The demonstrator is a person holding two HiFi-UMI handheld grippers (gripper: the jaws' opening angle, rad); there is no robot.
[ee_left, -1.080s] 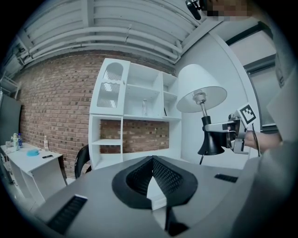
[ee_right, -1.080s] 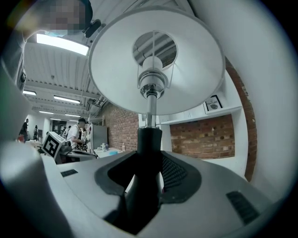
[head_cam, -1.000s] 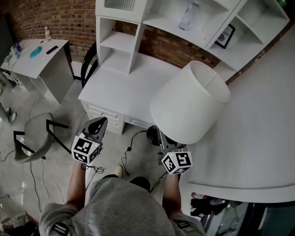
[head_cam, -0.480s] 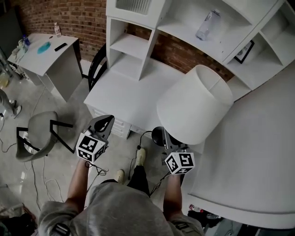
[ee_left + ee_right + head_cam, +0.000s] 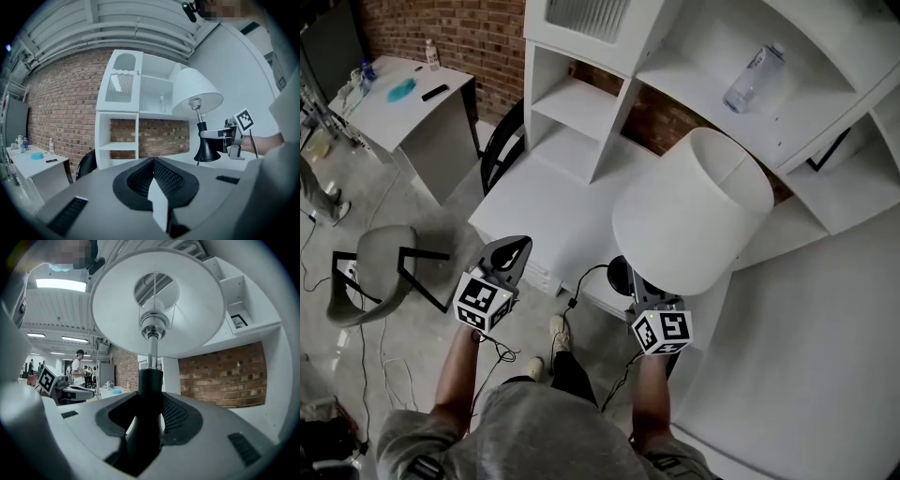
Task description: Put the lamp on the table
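- Brick wall (image 5: pixel 473 37) backs a white desk (image 5: pixel 548 202) with a shelf unit (image 5: pixel 581 84), at 12 o'clock from the person.
- Right gripper (image 5: pixel 635 284): fingers pinch the black stem of the lamp (image 5: pixel 689 220), held at the desk's front edge, shade tilted toward 1 o'clock.
- Left gripper (image 5: pixel 510 251): fingers pressed together, nothing between them, at 9 o'clock from the lamp.

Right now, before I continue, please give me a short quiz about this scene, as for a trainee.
1. True or false: the left gripper holds the lamp.
2. Which part does the right gripper clamp? A) shade B) black stem C) cord
3. What lies on the shelf behind the lamp?
Key: 1 false; 2 B; 3 a clear bottle.
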